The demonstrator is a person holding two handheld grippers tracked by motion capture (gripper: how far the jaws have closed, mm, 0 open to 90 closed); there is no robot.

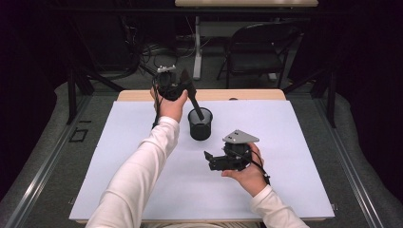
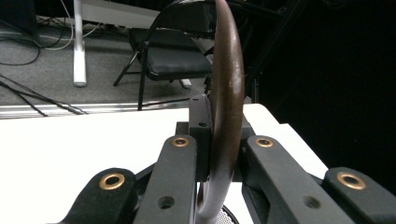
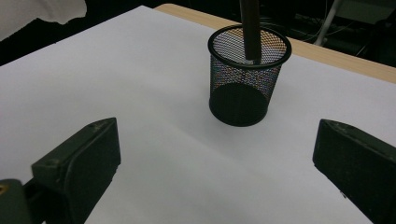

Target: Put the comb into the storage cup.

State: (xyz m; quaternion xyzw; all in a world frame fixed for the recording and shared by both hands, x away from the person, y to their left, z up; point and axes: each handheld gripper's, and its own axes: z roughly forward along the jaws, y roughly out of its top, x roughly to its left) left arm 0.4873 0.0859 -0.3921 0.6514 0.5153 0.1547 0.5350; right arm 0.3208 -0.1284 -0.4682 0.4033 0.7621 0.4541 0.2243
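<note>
1. From the high view, my left tongs (image 1: pixel 187 88) were clamped on a dark stick (image 1: pixel 196 105), its lower end already inside the mesh cup (image 1: pixel 200 124) near the middle of the white mat (image 1: pixel 142 190). I figured the trick was keeping it centred over the rim, then letting go.
2. Left gripper view: the stick (image 2: pixel 227 93) sat pinched tight between the jaws, curved and brownish up close.
3. Right gripper view: my right tongs (image 3: pixel 215 172) were spread wide, holding nothing, well apart from the cup (image 3: pixel 246 74). Loads of open mat around; the wooden table edge (image 3: pixel 327 58) was just behind.
</note>
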